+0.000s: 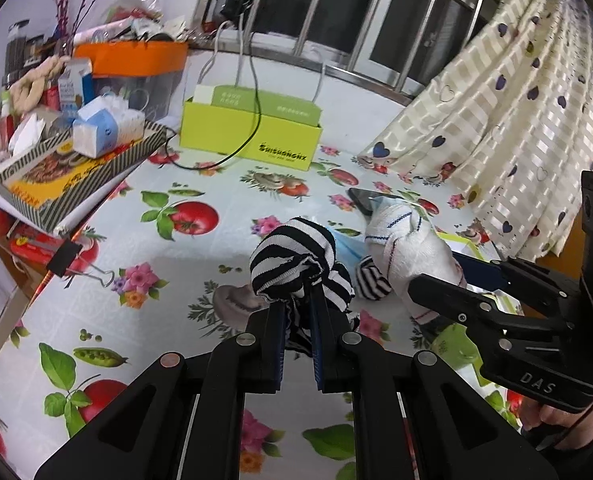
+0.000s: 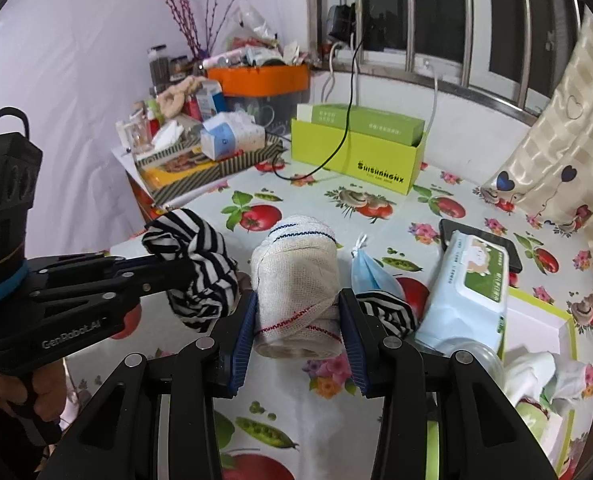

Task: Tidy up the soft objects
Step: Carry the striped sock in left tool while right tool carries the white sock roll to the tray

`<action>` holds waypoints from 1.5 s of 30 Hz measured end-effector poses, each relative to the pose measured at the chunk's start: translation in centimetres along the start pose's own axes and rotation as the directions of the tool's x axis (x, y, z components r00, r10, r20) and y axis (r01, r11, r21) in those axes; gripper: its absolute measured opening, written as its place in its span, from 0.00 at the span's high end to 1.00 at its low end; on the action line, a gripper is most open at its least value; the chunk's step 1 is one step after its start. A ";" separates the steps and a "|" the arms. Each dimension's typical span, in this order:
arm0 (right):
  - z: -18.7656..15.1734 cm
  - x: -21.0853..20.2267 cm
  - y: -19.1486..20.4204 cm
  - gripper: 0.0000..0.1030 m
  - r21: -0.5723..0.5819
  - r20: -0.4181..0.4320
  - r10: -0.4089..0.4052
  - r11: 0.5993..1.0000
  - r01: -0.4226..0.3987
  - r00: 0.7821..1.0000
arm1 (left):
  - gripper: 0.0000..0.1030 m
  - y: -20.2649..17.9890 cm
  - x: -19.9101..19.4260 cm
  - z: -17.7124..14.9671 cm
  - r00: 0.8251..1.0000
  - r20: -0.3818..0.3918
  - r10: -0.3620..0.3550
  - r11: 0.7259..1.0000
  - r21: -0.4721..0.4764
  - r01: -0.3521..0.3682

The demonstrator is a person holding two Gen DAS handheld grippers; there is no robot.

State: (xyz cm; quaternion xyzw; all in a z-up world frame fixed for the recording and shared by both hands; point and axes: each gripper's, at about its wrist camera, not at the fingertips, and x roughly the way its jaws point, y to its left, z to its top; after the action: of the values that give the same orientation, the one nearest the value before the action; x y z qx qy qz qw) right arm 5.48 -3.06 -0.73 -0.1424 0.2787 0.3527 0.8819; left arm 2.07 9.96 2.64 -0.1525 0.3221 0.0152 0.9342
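A black-and-white striped sock (image 1: 292, 264) is gripped in the left claw (image 1: 299, 300), whose blue pads are drawn narrow on a bunched fold of the fabric; the rest of the sock bulges above and ahead of the fingertips, lifted off the worktop (image 1: 200, 264). In the right wrist view the same sock (image 2: 194, 268) is seen hanging from the left claw (image 2: 172, 276) at the left of the frame.

A rolled white sock (image 2: 296, 292) with blue and red stitched lines is clamped between the pads of the right claw (image 2: 298, 316), its roll standing up past the fingertips. From the left wrist view this white sock (image 1: 408, 248) is seen held by the right claw (image 1: 420, 284) just to the right of the striped one.

A second striped piece (image 2: 388, 314) lies on the worktop just beside the right claw's right finger, with a blue face mask (image 2: 370, 272) behind it and a pack of wet wipes (image 2: 472, 292) further right. A lime-green box (image 2: 356, 156) stands at the back, well apart from both claws.
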 end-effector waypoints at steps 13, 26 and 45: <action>-1.0 -3.0 -1.2 0.61 0.022 0.045 -0.009 1.000 0.008 0.999 | 0.89 -3.3 -0.4 0.3 1.000 0.002 -0.021 0.998 0.061 0.021; -1.7 -4.7 -2.6 0.61 0.045 0.077 -0.021 0.999 0.018 0.997 | 0.89 -5.7 0.0 0.6 0.999 -0.004 -0.042 0.994 0.103 0.042; -4.1 -8.7 -8.0 0.61 0.141 0.129 -0.097 0.987 0.079 0.987 | 0.89 -12.5 2.0 1.0 0.990 -0.056 -0.128 0.969 0.204 0.136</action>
State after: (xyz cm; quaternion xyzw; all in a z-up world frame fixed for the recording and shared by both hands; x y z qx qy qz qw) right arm 4.36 -15.27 1.56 -0.0701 0.2352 0.3024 0.9210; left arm 5.81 -1.78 5.60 -0.0757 0.3311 -0.0839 0.9368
